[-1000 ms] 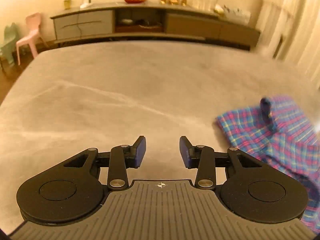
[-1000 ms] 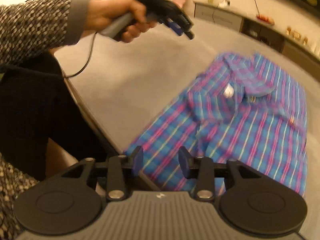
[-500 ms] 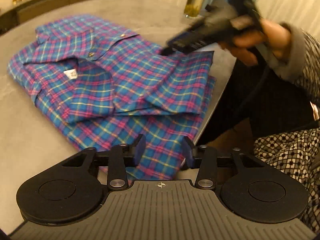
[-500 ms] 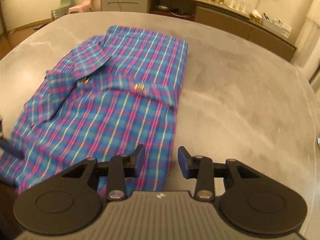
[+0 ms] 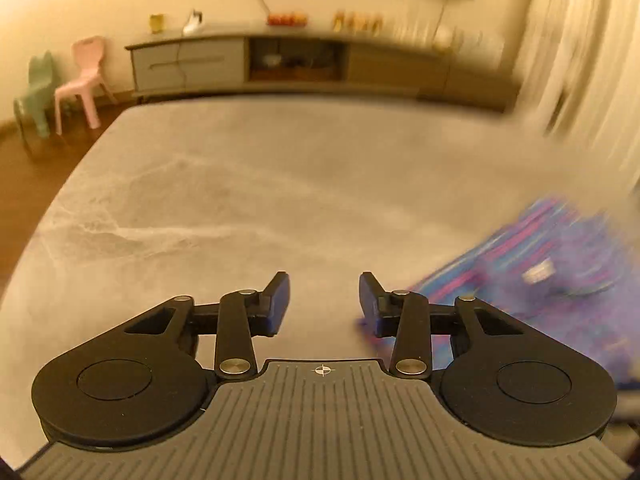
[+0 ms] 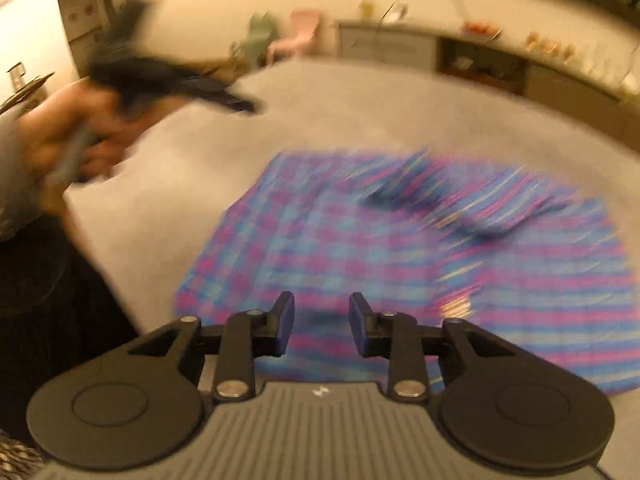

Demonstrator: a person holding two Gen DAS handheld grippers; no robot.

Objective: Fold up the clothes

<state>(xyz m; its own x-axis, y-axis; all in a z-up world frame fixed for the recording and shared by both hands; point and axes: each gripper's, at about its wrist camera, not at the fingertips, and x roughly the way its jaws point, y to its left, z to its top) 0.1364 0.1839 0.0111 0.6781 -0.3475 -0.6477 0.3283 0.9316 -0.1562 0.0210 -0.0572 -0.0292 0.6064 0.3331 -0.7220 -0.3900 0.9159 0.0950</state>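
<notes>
One grey marbled tabletop fills most of both views, and on it lies a folded plaid shirt in blue and pink, blurred in both pictures. In the right wrist view the shirt lies near the tabletop's near edge, with its collar toward the far side. In the left wrist view only its corner shows, at the right edge, just beyond that tool's right finger.

Along the far wall stands a long sideboard with small items on top, too blurred to name. Left of it are a pink chair and a green chair on the wooden floor.

The left tongs hang over bare tabletop, parted wide with nothing between the fingers. In the right wrist view they appear as a dark smear in the person's hand, above the tabletop's left edge and apart from the shirt.

The right tongs hover over the near part of the shirt, also parted and holding nothing; contact with the cloth cannot be told.
</notes>
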